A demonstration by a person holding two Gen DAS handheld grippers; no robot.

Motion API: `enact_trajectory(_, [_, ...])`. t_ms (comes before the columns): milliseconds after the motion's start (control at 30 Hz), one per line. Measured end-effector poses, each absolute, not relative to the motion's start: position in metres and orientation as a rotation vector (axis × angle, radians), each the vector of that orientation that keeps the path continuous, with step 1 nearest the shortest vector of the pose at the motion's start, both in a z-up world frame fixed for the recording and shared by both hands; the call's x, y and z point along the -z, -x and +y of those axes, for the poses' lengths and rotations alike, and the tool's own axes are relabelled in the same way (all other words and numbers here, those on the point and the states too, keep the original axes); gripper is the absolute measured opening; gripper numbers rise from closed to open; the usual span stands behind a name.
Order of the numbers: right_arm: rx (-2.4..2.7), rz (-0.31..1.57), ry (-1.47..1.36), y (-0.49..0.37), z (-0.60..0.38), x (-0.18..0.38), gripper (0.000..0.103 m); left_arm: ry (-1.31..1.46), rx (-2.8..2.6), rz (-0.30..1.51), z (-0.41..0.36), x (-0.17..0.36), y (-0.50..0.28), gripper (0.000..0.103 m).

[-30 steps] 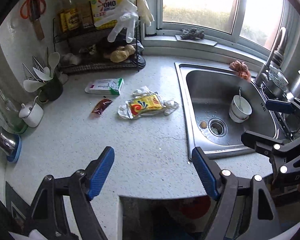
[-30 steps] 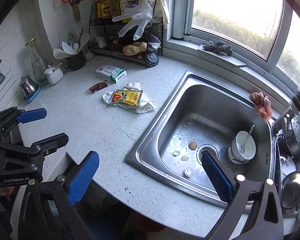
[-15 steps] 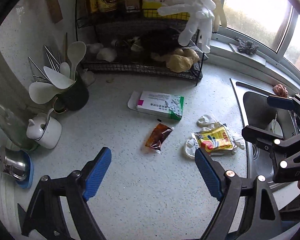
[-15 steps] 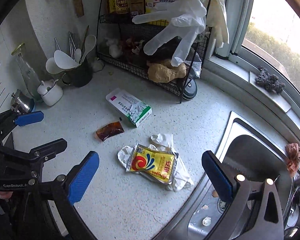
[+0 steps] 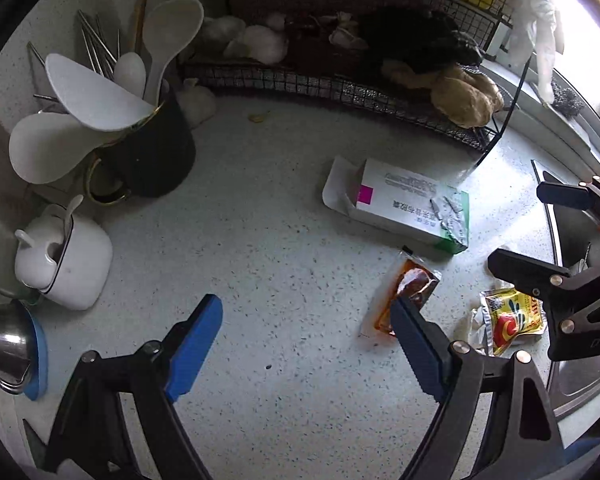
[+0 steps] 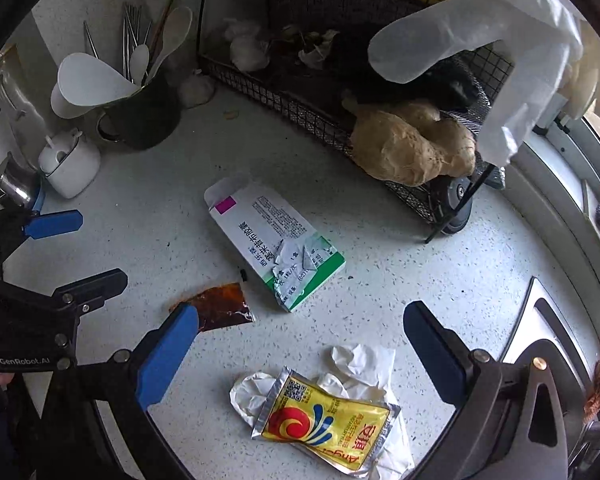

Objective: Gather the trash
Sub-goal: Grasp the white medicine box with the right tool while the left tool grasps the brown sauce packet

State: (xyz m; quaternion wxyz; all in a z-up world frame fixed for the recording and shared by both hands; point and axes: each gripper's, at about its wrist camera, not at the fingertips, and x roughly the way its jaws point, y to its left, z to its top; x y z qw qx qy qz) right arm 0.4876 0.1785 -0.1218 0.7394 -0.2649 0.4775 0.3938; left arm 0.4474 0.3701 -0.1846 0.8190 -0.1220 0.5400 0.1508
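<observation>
The trash lies spread on the speckled tabletop (image 6: 380, 288): a yellow packet (image 6: 332, 432) rests on top of a crumpled white tissue (image 6: 364, 364), a small brown sauce sachet (image 6: 222, 306) lies a little apart from it, and a white and green carton (image 6: 268, 240) with one end flap open lies flat just beside the sachet. The right gripper (image 6: 296, 354) hangs above the packet with its blue jaws spread wide and nothing between them. The left gripper (image 5: 306, 346) is over bare tabletop near the sachet, its jaws also wide apart and empty. Behind the carton stands a black wire rack (image 6: 300, 112) with a pale glove (image 6: 480, 44) hanging on it. A dark mug (image 5: 152, 160) holds white spoons, and a small white pot (image 5: 72, 264) stands near it.
</observation>
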Motion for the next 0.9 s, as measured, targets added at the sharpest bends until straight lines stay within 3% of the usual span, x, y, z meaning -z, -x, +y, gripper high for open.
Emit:
enact_trajectory(767, [-0.987, 1.068, 0.687, -0.518, 0.258, 0.171, 0.102, 0.306, -0.375, 1.255, 0.405, 0.236, -0.460, 0.085])
enact_trajectory(900, [-1.009, 1.094, 0.691, -0.521, 0.276, 0.174, 0.085, 0.306, -0.379, 1.258, 0.407, 0.237, -0.460, 0.085])
